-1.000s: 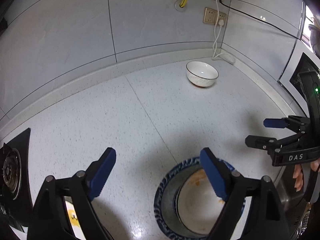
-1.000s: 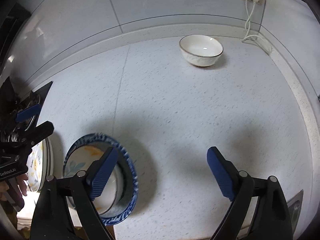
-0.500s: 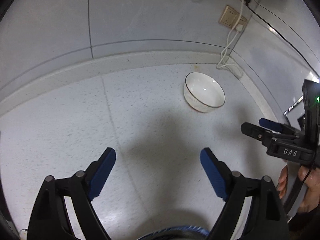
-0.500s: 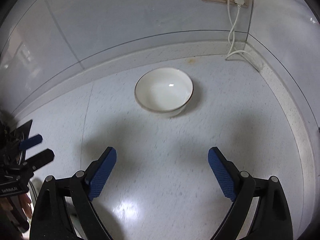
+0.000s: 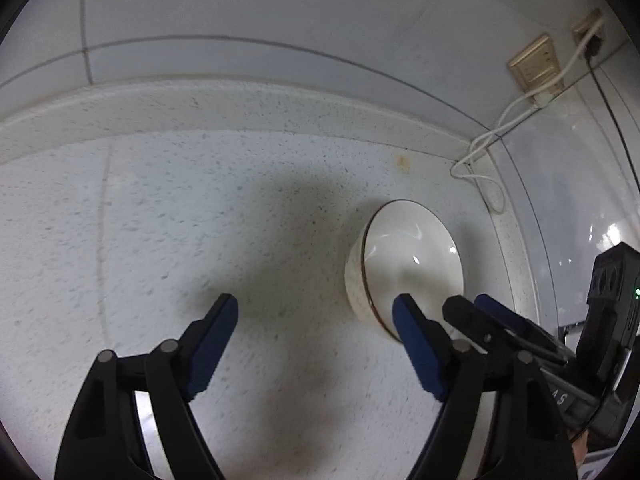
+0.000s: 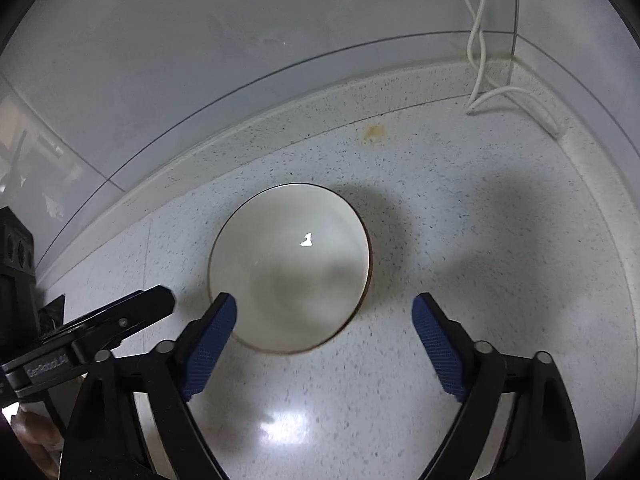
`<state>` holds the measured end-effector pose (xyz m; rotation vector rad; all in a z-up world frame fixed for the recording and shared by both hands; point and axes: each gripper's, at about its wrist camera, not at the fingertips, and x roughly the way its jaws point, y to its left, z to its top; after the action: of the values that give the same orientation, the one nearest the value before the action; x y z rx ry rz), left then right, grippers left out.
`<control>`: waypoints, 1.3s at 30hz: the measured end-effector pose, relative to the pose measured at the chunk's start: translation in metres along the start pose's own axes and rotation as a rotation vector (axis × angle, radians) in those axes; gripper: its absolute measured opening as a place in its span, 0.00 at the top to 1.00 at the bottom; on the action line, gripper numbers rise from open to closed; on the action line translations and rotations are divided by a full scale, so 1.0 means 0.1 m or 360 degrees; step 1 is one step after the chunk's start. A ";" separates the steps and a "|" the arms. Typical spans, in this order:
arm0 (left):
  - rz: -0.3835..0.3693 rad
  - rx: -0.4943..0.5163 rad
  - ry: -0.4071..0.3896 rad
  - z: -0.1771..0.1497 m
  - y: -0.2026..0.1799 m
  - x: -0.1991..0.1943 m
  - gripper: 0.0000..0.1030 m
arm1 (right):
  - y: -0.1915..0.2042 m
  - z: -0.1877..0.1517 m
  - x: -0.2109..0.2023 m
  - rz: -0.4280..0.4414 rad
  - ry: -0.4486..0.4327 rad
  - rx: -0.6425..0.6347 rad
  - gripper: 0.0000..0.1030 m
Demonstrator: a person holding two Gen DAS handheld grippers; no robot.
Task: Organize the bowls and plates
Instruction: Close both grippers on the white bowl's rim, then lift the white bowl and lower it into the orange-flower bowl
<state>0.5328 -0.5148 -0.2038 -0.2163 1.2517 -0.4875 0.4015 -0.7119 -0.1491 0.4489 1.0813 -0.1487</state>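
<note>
Your right tongs [image 6: 324, 320] sat nearer the white bowl [image 6: 290, 268], its near rim between the parted, just-narrowing pads; your left tongs [image 5: 316, 322], also apart and narrowing, held nothing, the bowl off to their right.

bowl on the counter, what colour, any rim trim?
White bowl with a thin dark brown rim line; clearest in the right wrist view.

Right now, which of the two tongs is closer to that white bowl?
The right tongs: the white bowl lies just ahead, its near rim between the open tips. The left tongs sit off to the bowl's left, only one tip by its rim.
</note>
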 end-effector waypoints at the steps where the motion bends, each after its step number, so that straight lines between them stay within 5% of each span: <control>1: -0.0005 -0.0007 0.0020 0.03 0.00 0.07 0.27 | -0.02 0.02 0.06 0.0010 0.0013 0.0010 0.31; 6: 0.0045 0.0006 0.0092 0.12 -0.03 0.35 0.32 | -0.07 0.03 0.24 -0.0005 0.0064 -0.0001 0.67; 11: 0.0110 0.0038 0.0151 0.17 -0.08 0.53 0.32 | -0.11 0.03 0.35 0.0030 0.0074 -0.0005 0.78; 15: 0.0091 0.0114 0.0161 0.17 -0.18 0.58 0.48 | -0.16 0.04 0.38 0.0051 0.0062 -0.0005 0.83; 18: -0.0039 0.0117 0.0228 0.13 -0.28 0.66 0.83 | -0.16 0.02 0.38 0.0071 0.0060 -0.0011 0.85; 28: -0.0019 0.0067 0.0247 -0.12 -0.32 0.47 0.86 | -0.05 -0.17 0.21 0.0018 0.0093 -0.0040 0.90; 39: -0.0110 0.0002 0.0152 -0.66 -0.39 -0.78 0.87 | 0.57 -0.60 -0.95 -0.0053 -0.0060 -0.0139 0.90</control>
<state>0.4434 -0.5059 -0.1416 -0.2381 1.3402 -0.5639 0.3265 -0.6445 -0.0733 0.3483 1.0541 -0.1383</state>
